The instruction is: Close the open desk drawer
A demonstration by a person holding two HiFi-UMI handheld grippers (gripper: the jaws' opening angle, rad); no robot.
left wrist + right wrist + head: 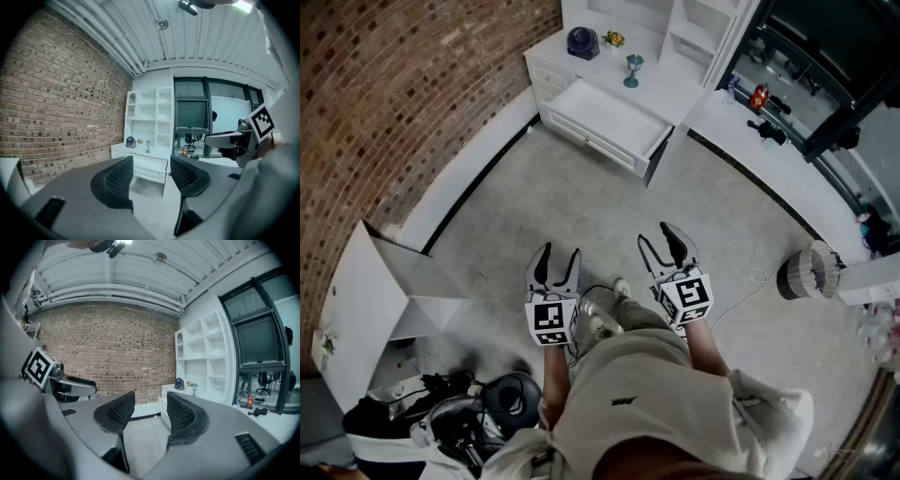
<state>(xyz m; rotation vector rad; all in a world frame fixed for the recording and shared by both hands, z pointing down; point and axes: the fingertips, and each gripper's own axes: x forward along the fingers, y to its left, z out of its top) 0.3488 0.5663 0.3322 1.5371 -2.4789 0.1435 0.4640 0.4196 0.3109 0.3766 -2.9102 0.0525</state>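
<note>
A white desk (551,56) stands against the far wall, with its wide drawer (609,124) pulled out over the grey floor. My left gripper (557,259) and right gripper (664,240) are both held well short of it, above the floor near the person's shoes. Both are open with nothing between the jaws. In the left gripper view the open drawer (151,168) shows between the jaws of the left gripper (150,176), far ahead. The right gripper (147,412) points at the brick wall, with the desk's (165,394) left end beside its right jaw.
On the desk stand a dark blue fan (582,41), a small flower piece (614,39) and a teal lamp figure (632,69). A white shelf unit (694,28) rises behind. An open white box (380,300) and dark bags (478,412) lie at left; a striped basket (806,272) at right.
</note>
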